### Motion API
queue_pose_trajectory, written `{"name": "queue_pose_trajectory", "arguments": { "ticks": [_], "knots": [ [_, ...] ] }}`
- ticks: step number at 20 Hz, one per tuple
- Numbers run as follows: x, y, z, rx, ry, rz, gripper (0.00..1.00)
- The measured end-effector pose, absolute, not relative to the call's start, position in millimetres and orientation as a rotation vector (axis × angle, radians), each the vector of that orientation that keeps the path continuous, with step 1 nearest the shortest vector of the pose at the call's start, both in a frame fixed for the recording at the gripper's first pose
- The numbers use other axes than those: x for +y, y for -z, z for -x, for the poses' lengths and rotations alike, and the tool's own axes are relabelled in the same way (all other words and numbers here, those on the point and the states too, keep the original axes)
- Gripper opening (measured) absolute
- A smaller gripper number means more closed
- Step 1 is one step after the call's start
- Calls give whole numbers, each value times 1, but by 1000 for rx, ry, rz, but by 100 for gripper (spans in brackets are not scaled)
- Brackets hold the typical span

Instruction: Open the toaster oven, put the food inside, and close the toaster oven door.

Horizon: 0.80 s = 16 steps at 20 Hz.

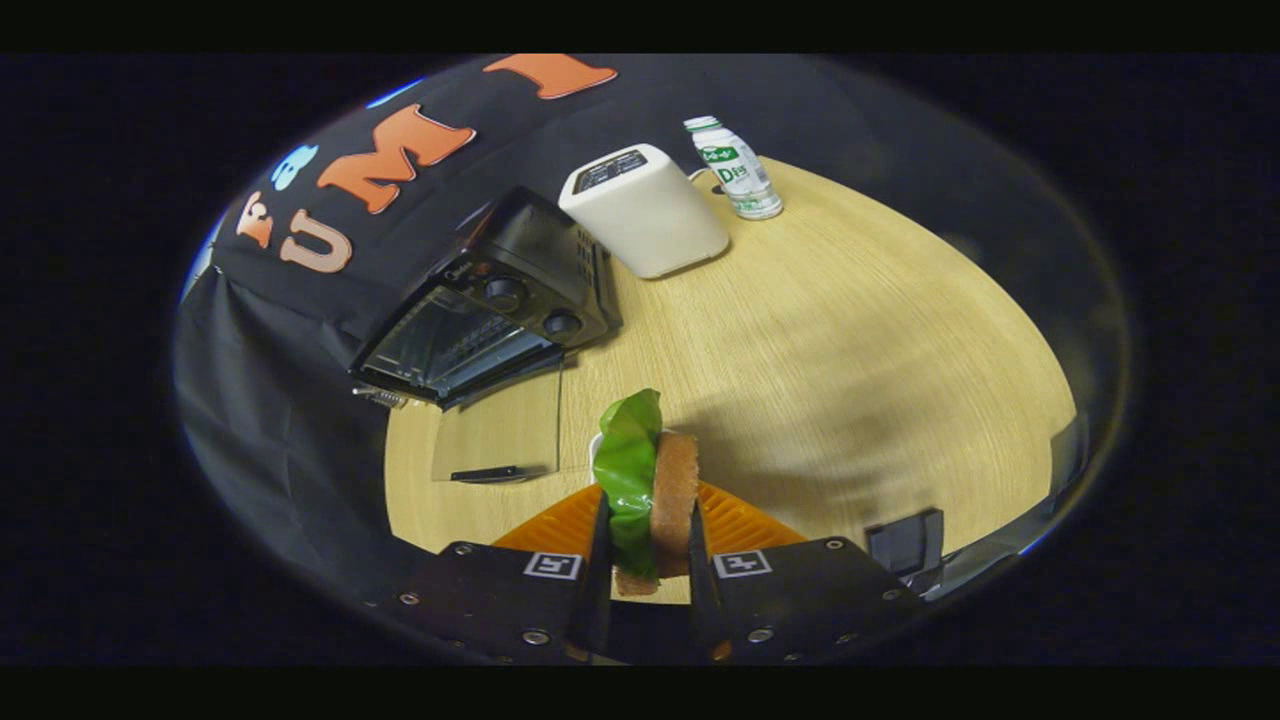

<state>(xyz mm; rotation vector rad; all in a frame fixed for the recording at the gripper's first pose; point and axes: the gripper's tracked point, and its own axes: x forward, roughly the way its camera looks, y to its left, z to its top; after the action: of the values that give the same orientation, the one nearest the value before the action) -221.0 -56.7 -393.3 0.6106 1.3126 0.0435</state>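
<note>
While the claw (650,545) sits at the bottom centre of the frame, its two fingers are closed on the food (648,480), a brown slice of bread standing on edge with a shiny green leaf pressed flat against its left face. One finger presses on the leaf side and the other on the bread side, so the food is held upright between them and rises above the fingertips. Just behind the food a small white edge shows, but I cannot tell what it belongs to. A light wooden bench (830,340) with fine grain fills the middle and the right of the frame. In the upper left part, at the bench edge near the black cloth wall, stands the black toaster oven (500,300) with two round knobs on its panel. Its glass door (497,435) is open and lies flat, low over the bench in front of the oven, with a dark handle at its near edge, and a wire rack is visible inside the cavity. The oven is well apart from the food, beyond the fingers and to the left. Just beside the oven, toward the top centre, stands a white box-shaped appliance with rounded corners (645,210) and a dark panel on top. Near it, more to the right, a small white plastic bottle with a green label (735,170) stands upright on the bench.
</note>
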Motion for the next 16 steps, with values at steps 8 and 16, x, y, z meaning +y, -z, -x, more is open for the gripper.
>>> {"name": "queue_pose_trajectory", "arguments": {
  "ticks": [8,16],
  "knots": [
    [-27,349,169,1149,-80,-729,33],
    [46,346,121,1065,-129,-865,33]
  ]
}}
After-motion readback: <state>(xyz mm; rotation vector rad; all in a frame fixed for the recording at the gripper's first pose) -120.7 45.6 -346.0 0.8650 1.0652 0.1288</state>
